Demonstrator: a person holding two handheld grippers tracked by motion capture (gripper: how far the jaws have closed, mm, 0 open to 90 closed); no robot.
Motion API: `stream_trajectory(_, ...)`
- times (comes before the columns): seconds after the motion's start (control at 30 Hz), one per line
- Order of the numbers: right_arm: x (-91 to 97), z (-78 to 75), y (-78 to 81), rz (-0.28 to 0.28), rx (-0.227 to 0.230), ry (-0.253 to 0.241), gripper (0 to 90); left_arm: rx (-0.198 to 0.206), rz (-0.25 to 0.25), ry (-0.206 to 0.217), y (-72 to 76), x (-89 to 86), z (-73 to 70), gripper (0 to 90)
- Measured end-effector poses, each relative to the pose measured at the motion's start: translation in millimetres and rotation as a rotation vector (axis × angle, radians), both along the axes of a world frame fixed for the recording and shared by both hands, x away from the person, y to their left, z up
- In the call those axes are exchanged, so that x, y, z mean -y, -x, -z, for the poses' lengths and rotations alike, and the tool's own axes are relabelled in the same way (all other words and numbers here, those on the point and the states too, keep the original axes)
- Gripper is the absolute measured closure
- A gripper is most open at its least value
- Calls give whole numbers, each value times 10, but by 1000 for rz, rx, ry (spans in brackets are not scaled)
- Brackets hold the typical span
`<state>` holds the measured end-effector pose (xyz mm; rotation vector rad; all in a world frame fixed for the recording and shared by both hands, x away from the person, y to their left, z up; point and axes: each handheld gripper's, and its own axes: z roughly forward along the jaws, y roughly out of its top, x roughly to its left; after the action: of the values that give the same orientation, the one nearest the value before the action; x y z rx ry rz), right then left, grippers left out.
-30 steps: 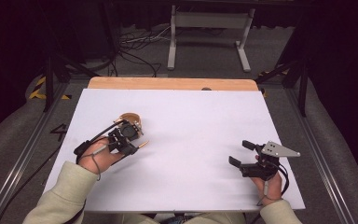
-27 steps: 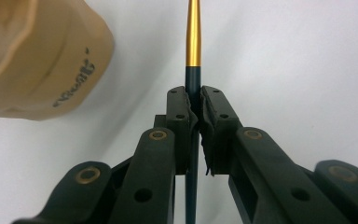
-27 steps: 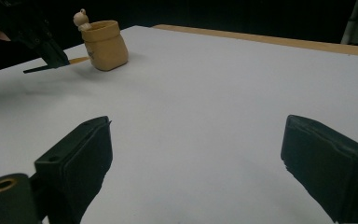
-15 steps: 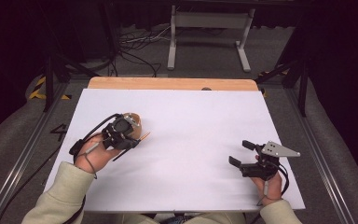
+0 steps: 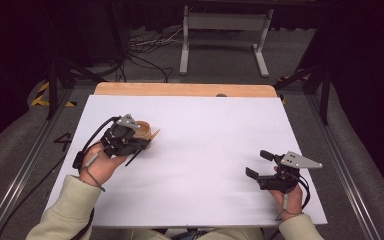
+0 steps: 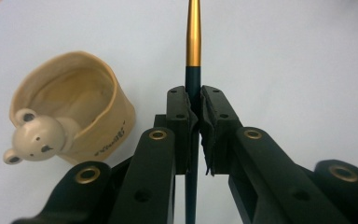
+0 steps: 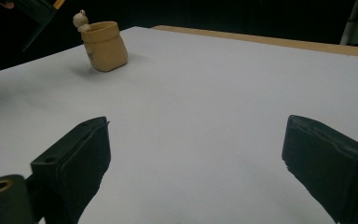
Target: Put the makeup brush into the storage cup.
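My left gripper (image 6: 193,93) is shut on a thin dark teal stick with a gold tip (image 6: 193,32), which runs straight up between the pads. In the high view the left gripper (image 5: 130,141) hovers at the table's left, just in front of a tan bear-faced cup (image 5: 143,129), and the gold tip (image 5: 154,134) pokes out to the right of the cup. The cup (image 6: 74,107) stands upright and looks empty, with a small bear head on its rim. My right gripper (image 5: 257,163) rests open near the front right, nothing between its pads (image 7: 196,126).
A white sheet (image 5: 210,135) covers the table, with a wooden strip (image 5: 180,89) along the far edge. From the right gripper view the cup (image 7: 103,46) stands far off on the sheet. Beyond the table are a metal stand (image 5: 222,30) and floor cables (image 5: 145,45).
The left hand has lifted and moved toward the cup with the stick held in its jaws. The right gripper has not moved.
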<state>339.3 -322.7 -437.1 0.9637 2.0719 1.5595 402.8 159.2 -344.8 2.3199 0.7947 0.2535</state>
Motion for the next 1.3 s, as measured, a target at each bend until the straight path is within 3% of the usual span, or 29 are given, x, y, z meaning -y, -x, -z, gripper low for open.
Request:
stream_trajectory(0.13,-5,-3,4,7,14,2,48,14,6,39,9,-31,-9,828)
stream_trajectory(0.4,0,-7,2,7,32,2,20,79,-2,130,40,-96,-47,827)
stream_trajectory(0.93,-10,-10,7,4,50,10,0,210,-82,338,-2,-252,-85,826)
stream_trajectory(1.03,-7,-11,6,1,53,7,0,242,-93,364,-10,-272,-103,826)
stream_trajectory(1.3,-8,-12,8,2,55,10,0,274,-134,418,-33,-268,-93,827)
